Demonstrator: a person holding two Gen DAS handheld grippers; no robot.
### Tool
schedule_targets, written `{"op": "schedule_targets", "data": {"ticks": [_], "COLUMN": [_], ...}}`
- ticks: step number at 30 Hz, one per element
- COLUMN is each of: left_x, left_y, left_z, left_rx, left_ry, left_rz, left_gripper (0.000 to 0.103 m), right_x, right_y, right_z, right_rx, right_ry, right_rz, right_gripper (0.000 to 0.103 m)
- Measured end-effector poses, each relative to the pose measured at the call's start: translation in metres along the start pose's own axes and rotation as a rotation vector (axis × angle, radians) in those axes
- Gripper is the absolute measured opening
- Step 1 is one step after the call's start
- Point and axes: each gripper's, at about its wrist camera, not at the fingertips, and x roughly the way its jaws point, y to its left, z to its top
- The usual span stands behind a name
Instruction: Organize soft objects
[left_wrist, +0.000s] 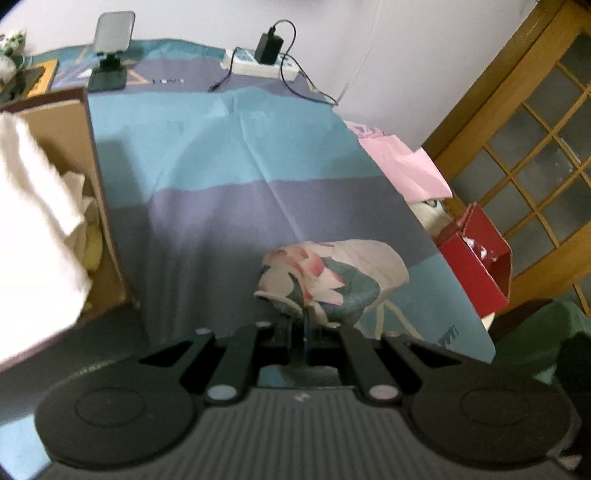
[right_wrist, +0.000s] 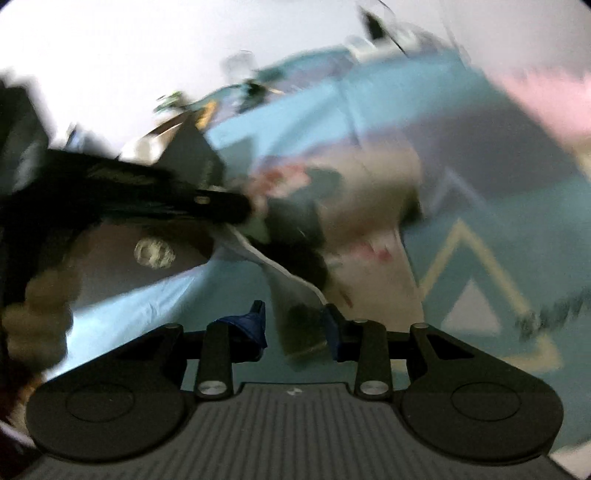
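Note:
A floral cloth (left_wrist: 325, 277), white with pink flowers and grey-green leaves, lies bunched on the striped blue and purple bedspread (left_wrist: 236, 147). My left gripper (left_wrist: 295, 321) is shut on the cloth's near edge. In the blurred right wrist view the same cloth (right_wrist: 369, 206) hangs from the left gripper (right_wrist: 207, 203), and a corner of it (right_wrist: 295, 295) drops between my right gripper's fingers. My right gripper (right_wrist: 295, 325) is open around that corner. A cardboard box (left_wrist: 77, 155) at the left holds white and pale soft items (left_wrist: 33, 206).
At the back stand a phone on a stand (left_wrist: 110, 48) and a power strip with a black charger (left_wrist: 264, 55). Pink cloth (left_wrist: 402, 162) and a red box (left_wrist: 476, 258) sit off the right edge. A wooden glazed door (left_wrist: 535, 136) is at the right.

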Motion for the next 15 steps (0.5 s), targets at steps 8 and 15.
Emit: {"op": "schedule_targets", "data": {"ticks": [8, 15], "left_x": [-0.007, -0.006], "left_y": [0.006, -0.001], "left_z": [-0.001, 0.001], "left_rx": [0.042, 0.069], "left_ry": [0.003, 0.0], "left_rz": [-0.011, -0.028], "left_gripper": [0.0, 0.001], "right_x": [-0.005, 0.027], "right_y": [0.027, 0.026], "right_z": [-0.002, 0.009], "right_rx": [-0.287, -0.294], "right_ry": [-0.126, -0.021], "right_rz": [-0.105, -0.032], "right_gripper": [0.016, 0.009]}}
